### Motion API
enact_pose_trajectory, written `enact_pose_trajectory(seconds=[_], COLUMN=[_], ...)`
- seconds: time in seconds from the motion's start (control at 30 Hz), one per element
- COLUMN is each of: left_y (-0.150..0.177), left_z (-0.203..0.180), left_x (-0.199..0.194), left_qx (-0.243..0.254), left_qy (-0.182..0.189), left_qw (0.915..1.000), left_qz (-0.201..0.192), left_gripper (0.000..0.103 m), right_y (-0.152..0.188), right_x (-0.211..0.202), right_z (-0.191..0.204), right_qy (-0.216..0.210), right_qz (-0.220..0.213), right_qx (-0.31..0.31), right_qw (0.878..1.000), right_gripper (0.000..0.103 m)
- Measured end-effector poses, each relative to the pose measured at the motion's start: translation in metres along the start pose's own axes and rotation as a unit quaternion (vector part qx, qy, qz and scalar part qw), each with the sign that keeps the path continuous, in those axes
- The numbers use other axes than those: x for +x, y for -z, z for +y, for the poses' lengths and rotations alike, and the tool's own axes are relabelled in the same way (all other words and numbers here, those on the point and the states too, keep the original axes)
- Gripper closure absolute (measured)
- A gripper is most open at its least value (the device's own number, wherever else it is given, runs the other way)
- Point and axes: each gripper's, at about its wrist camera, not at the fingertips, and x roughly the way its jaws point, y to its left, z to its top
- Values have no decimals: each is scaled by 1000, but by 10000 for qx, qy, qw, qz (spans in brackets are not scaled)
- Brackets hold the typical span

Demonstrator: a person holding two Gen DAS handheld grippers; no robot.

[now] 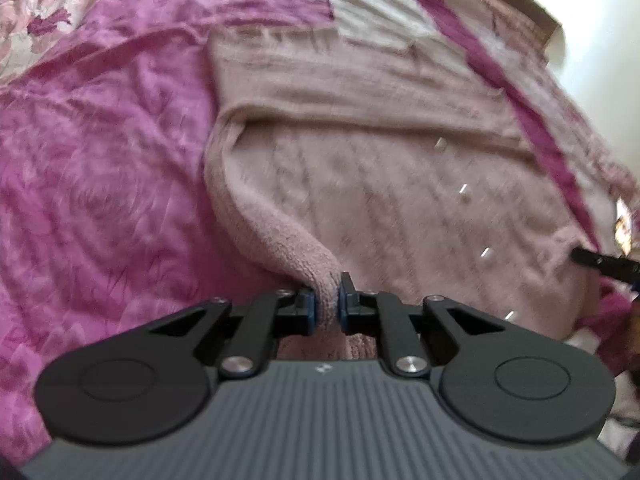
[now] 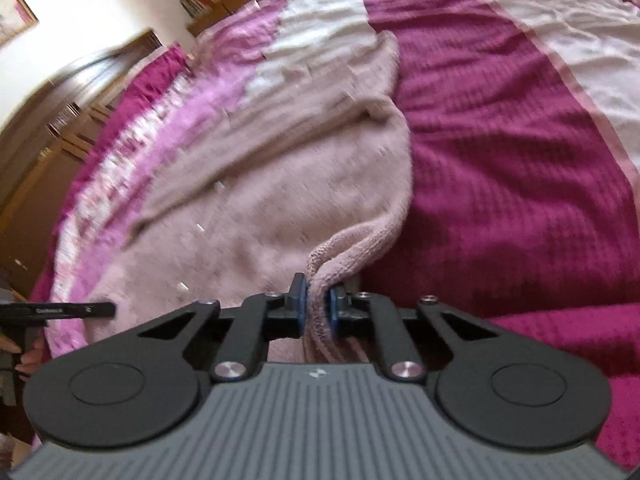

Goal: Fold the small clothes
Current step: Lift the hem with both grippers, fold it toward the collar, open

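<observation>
Bedding comes first in my count: one wide bedspread (image 1: 100, 160) of crinkled pink fabric with magenta and cream bands fills both views, its magenta waffle-textured stretch (image 2: 500, 160) taking up the right side of the right wrist view. On it I see one garment, a pale pink knitted sweater (image 1: 380, 200) with a cable pattern, spread mostly flat, with a folded layer lying across its far part. At least four small pale buttons (image 1: 464, 190) run in a line down its front; motion blur keeps me from a firmer count. Behind the bed, in the right wrist view, stands brown wooden furniture (image 2: 60, 120), and one framed picture (image 2: 14, 4) hangs on the white wall.

I am running two tools. My left gripper (image 1: 327, 308) has its blue-padded fingers pinched onto a near corner of the sweater, the knit bunched into a ridge that rises from the bedspread straight into the jaws. My right gripper (image 2: 318, 308) is clamped the same way on the other near corner (image 2: 344, 248), a ribbed edge drawn up between the pads. The rest of the sweater extends away from both tools, and each gripper shows at the edge of the other's view, beside the sweater's near hem.
</observation>
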Motion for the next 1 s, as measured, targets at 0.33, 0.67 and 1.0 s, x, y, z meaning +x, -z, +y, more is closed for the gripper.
enact_pose_trajectory(seconds=[0.33, 0.67, 1.0], left_y=[-41, -67, -61], left_z=[6, 18, 24], left_x=[-13, 26, 60], left_qx=[-395, -573, -600], left_qy=[94, -321, -600], left_qw=[9959, 9933, 9933], left_qz=[-812, -951, -779], left_gripper=[90, 90, 88], right_y=[-45, -76, -63], right_x=[2, 48, 84], right_z=[3, -4, -38], right_qy=[-215, 372, 655], right_qz=[-945, -1187, -979], right_qx=[297, 378, 930], right_qw=[9949, 9915, 9887], right_gripper=[93, 93, 92])
